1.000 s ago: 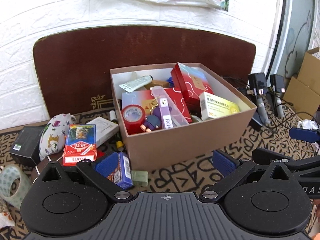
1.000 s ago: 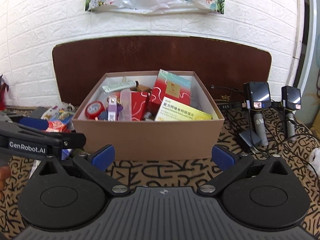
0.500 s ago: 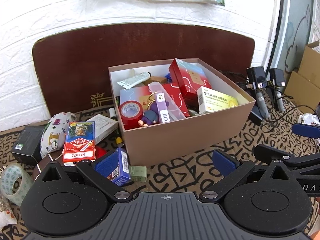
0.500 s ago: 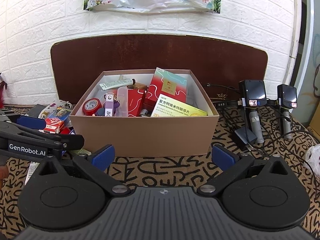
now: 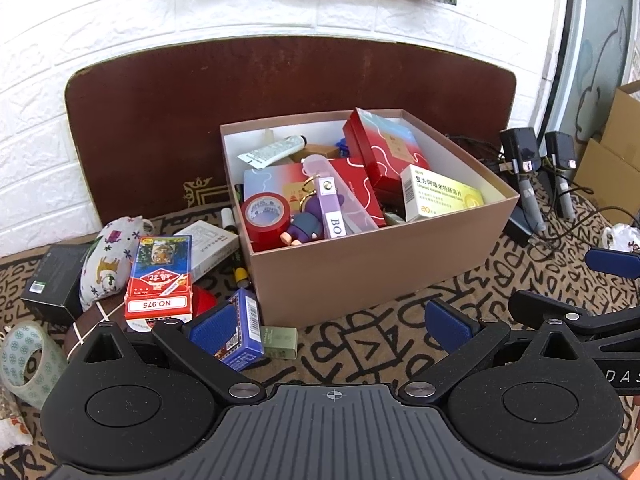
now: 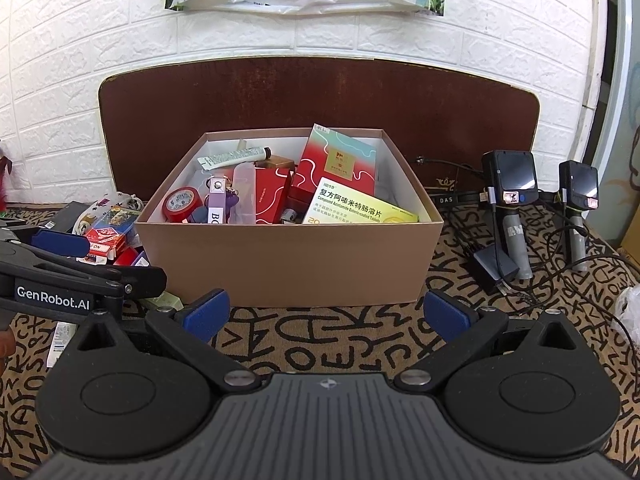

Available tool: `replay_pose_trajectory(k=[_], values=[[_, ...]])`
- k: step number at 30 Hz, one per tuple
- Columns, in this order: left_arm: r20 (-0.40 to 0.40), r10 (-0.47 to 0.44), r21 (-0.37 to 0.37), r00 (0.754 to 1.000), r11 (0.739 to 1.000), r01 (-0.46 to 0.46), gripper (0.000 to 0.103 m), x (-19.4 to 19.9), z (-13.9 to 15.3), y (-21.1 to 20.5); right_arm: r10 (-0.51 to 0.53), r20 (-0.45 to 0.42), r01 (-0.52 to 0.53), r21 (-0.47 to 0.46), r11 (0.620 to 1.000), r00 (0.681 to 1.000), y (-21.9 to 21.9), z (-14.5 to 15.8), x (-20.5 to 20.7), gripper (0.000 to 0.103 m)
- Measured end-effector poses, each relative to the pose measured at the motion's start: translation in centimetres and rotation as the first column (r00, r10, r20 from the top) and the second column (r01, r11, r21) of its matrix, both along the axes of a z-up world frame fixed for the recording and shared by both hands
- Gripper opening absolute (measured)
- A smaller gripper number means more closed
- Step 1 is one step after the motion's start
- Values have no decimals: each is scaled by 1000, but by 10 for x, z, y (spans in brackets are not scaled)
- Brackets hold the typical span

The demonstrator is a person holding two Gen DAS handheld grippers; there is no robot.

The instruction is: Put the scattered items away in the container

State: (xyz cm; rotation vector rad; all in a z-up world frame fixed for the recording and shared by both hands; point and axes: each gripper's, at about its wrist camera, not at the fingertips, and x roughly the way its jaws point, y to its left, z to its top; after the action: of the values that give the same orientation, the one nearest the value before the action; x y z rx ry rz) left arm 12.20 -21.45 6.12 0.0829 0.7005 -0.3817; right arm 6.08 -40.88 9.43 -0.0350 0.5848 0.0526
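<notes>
Left gripper (image 5: 336, 324) spread wide, nothing betw. its blue pads, hovering low over patterned tabletop (image 5: 360, 352) just in front of cardboard box (image 5: 380, 256). Right gripper (image 6: 326, 314) likewise wide open & empty, facing box front wall, roughly centred on it.

Box standing on tabletop against brown board (image 5: 280, 80), already well filled: red tape roll (image 5: 266, 214) at left front corner, purple figurine w/ keyring tag (image 5: 308, 224) beside it, clear plastic case leaning across a flat red carton, white tube (image 5: 272, 150) toward back left, red carton (image 5: 380, 148) propped upright at back right, yellow-white medicine box (image 5: 440, 196) tilted against right front.

Still outside, to left of box: red-blue card pack marked NO.975 (image 5: 160, 280), white carton (image 5: 208, 248) behind it, floral fabric pouch (image 5: 108, 256), black box (image 5: 56, 276) at far left, clear tape roll (image 5: 24, 356) near left edge, blue barcoded box (image 5: 240, 332) partly behind left pad, small green packet (image 5: 280, 342) touching box's front-left corner. A marker-like stick wedged along box's left wall; type hard to tell.

Right of box: two handheld cameras on stands (image 6: 512, 184) w/ cables, well apart from scattered items.
</notes>
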Motion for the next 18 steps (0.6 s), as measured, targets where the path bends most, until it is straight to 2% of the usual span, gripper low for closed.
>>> replay_pose_trajectory(k=[18], values=[[-18,-12,-32,1000,999,11,103,4,-5,4,-4,-19,5,25,1000,1000,-2,-4,4,102]])
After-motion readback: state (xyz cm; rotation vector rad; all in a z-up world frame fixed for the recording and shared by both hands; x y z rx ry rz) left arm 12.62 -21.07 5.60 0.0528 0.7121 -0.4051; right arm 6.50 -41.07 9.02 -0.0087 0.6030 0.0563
